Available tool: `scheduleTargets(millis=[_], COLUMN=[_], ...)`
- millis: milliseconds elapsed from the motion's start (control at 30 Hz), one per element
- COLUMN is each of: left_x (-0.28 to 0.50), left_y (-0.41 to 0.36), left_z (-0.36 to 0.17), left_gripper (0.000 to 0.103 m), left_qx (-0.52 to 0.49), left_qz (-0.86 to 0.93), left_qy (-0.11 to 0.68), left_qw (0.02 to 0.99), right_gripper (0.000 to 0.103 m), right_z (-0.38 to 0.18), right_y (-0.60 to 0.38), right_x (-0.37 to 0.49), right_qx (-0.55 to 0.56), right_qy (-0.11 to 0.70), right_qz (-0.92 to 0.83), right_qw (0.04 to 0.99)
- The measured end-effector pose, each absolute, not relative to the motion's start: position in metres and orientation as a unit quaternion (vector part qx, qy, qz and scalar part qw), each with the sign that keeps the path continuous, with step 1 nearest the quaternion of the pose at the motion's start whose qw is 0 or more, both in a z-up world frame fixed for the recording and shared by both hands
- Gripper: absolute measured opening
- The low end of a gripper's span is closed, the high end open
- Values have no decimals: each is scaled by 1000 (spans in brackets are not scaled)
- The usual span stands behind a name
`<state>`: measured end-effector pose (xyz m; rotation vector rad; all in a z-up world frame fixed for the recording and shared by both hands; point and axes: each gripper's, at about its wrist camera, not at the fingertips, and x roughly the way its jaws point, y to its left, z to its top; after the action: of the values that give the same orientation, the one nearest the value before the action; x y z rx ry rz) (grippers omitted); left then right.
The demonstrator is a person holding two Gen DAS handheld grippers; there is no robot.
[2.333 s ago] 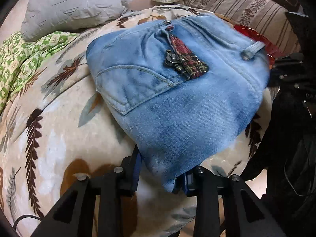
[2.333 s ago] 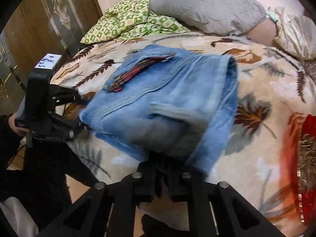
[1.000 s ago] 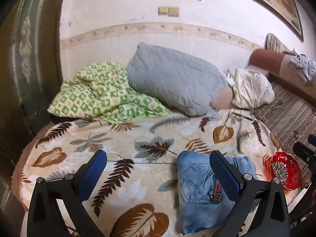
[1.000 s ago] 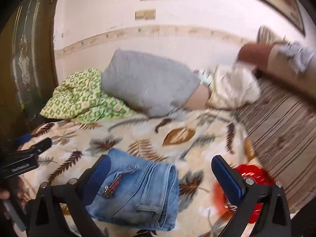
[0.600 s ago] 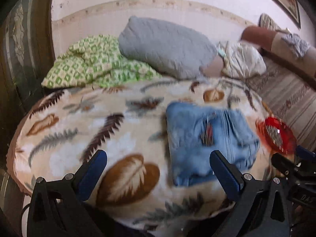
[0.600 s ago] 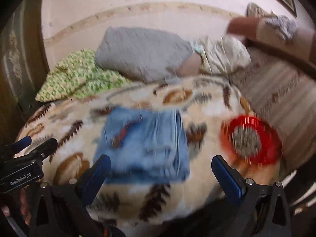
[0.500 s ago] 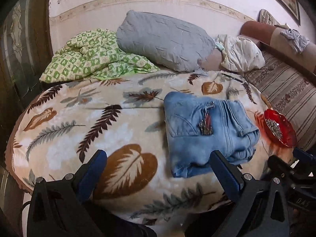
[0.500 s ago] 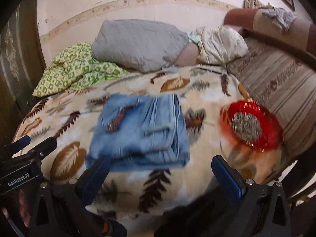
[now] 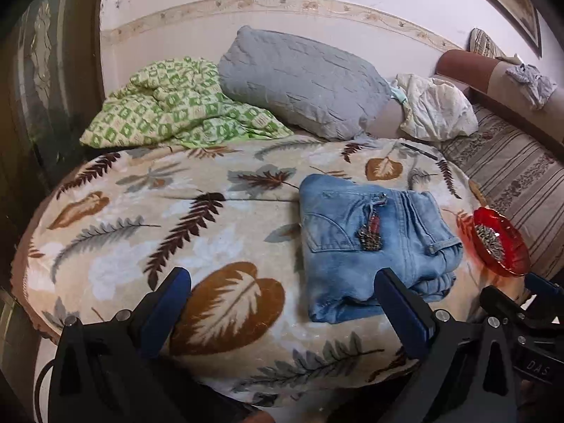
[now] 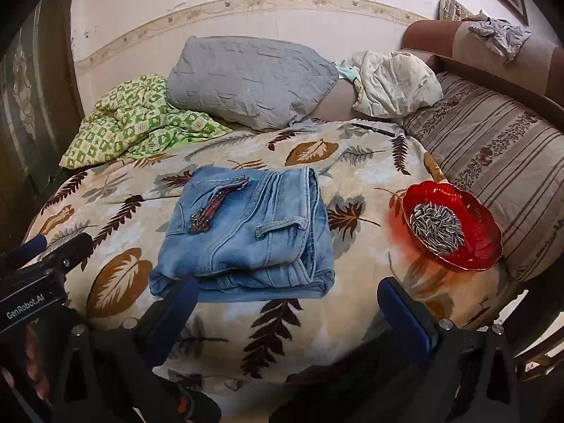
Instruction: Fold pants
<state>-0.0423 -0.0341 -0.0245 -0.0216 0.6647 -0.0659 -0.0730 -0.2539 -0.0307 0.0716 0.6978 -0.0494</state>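
The light blue jeans lie folded into a compact stack on the leaf-print blanket, back pocket and a red plaid tag on top. They also show in the right wrist view, with the blanket under them. My left gripper is open and empty, held back off the bed's front edge, left of the jeans. My right gripper is open and empty, just in front of the jeans' near edge. The left gripper's body shows at the left of the right wrist view.
A red glass dish of sunflower seeds sits on the blanket right of the jeans, also in the left wrist view. A grey pillow, a green patterned quilt and a white bundle lie at the back. A striped cushion is on the right.
Both grippers have let go of the jeans, opened wide and pulled back from the bed. The folded jeans stay flat on the blanket.
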Motion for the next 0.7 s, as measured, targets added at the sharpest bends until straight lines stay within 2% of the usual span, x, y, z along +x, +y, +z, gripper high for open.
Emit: scheduleTargets(millis=[700], left_x=[-43], left_y=[-43], left_z=[-29], left_gripper=[103], left_qx=[11], left_qz=[-38], left_qy=[339], left_qw=[940], right_gripper=[103], right_z=[-35], right_y=[-253], right_x=[-72], right_qx=[33], right_qy=[345], right_qz=[-21], right_qw=[938])
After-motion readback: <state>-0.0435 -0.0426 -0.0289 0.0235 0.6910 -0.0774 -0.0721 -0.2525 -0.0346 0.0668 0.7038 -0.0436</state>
